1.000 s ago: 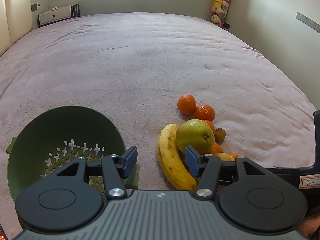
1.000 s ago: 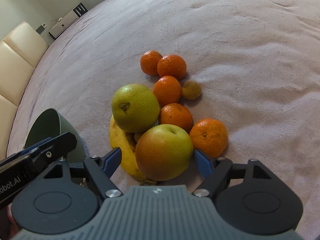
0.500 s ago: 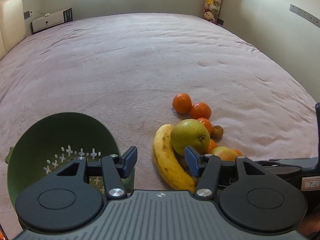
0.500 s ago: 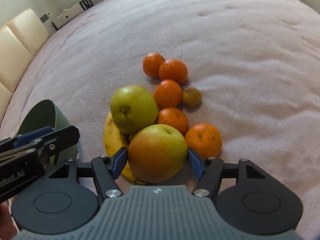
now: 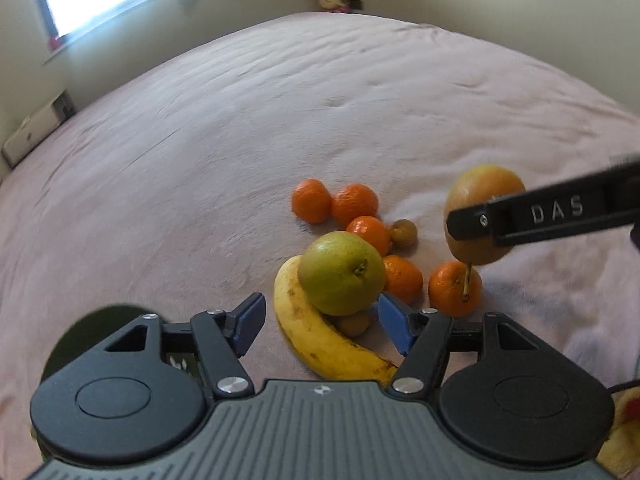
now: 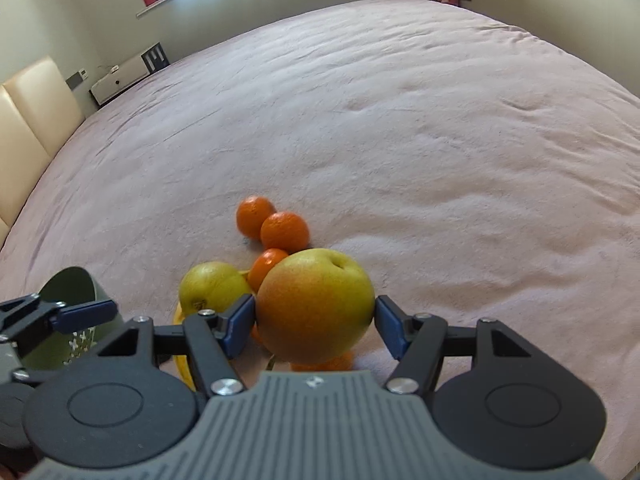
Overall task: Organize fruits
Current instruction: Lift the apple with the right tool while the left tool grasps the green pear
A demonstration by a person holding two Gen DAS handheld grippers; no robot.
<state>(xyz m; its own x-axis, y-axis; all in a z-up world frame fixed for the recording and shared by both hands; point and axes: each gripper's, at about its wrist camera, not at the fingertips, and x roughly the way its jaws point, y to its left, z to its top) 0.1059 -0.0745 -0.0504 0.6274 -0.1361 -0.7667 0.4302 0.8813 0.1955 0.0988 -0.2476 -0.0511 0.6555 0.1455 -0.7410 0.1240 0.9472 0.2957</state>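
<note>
Fruit sorting on a bed [image 6: 400,120] with a pinkish blanket, and we're working with a tool in each hand. Our right tool [image 6: 315,320] is gripping the big red-yellow apple [image 6: 316,304] with both blue pads pressing on its sides, and from the left wrist view that apple is hanging clear above the blanket, stem pointing down, just over the nearest tangerine [image 5: 454,288]. Our left tool [image 5: 320,322] is in the middle of opening its jaws and isn't gripping anything; the green pear [image 5: 340,272] and the banana [image 5: 320,336] are lying right in front of it, roughly in line with the gap between the pads, but the pads aren't touching either one. The pear is resting against the banana's upper end, and a small brownish fruit [image 5: 353,324] is tucked under the pear next to the banana. Behind the pear we're seeing a loose cluster of more tangerines, two of them [image 5: 334,202] sitting touching each other at the far end, plus another little brown fruit [image 5: 403,232] beside the middle one. The green colander [image 6: 76,320] is sitting off to the left of the pile, near the left tool, and the right wrist view is showing part of its perforated inside; we can't tell if anything is in it. Everything is a bit blurry in both views. Way in the back, a window, a cream headboard and some plush toys in the corner.
</note>
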